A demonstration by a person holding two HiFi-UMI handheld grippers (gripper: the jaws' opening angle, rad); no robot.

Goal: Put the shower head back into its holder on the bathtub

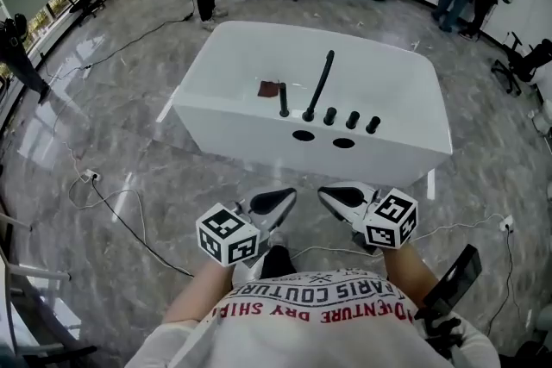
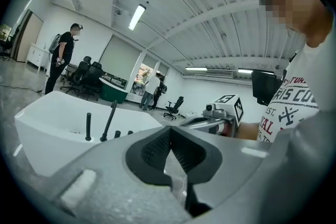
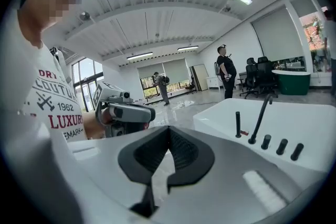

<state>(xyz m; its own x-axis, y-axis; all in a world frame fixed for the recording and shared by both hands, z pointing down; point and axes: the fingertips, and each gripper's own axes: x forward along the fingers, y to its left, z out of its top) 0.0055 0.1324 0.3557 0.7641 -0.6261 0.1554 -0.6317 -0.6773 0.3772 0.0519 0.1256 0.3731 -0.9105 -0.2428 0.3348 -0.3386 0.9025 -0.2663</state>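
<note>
Left tongs [image 1: 285,197] and right tongs [image 1: 331,195] both closed, empty, near chest. Slim black shower head [image 1: 283,99] upright on bathtub [image 1: 259,134] rim beside spout [image 1: 319,86]; likely rigid, slick, light; grip mid-shaft.

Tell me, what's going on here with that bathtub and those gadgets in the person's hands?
A person holds the left gripper and the right gripper close to the chest, standing off from the white bathtub. Both sets of tongs are shut and hold nothing. On the tub's ledge the black shower head stands upright beside the tall spout and three knobs, seemingly seated in its holder.
</note>
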